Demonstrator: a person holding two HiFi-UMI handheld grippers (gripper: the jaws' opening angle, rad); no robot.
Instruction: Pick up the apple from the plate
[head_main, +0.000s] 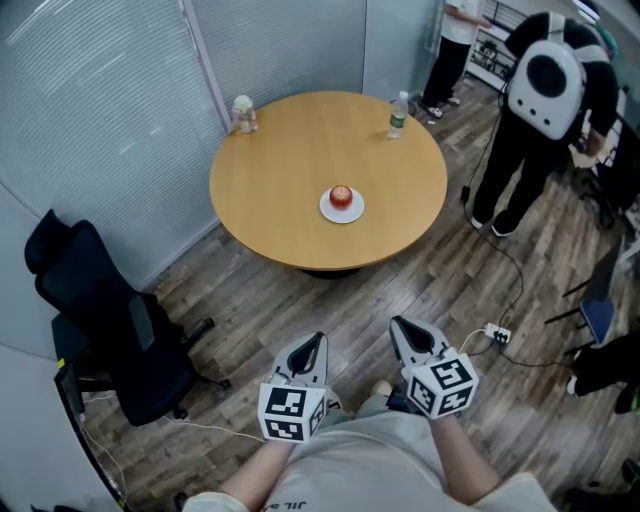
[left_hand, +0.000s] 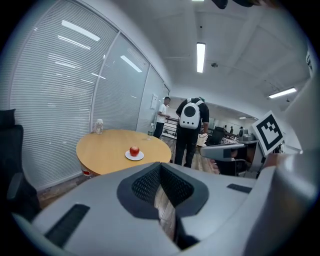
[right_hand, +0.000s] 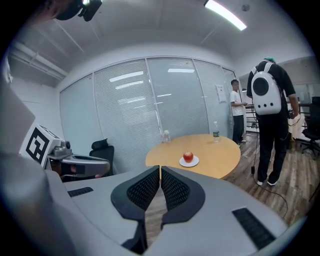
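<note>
At the far left a black office chair stands on the grey-brown plank floor, against a glass wall with blinds. The left gripper hangs near the person, clenched, nothing between its jaws. Beyond it is the round pale-wood tabletop, well apart from both grippers, with a small clear jar at its far left edge. The red apple sits on a small white plate right of the tabletop's centre, towards its near edge. The apple is probably firm, smooth and fairly light, apt to roll; gripping across its widest part from the sides looks safest, and the plate may slide. The right gripper is likewise clenched and empty. At far right stands a clear plastic bottle; further right a person wearing a white backpack stands.
</note>
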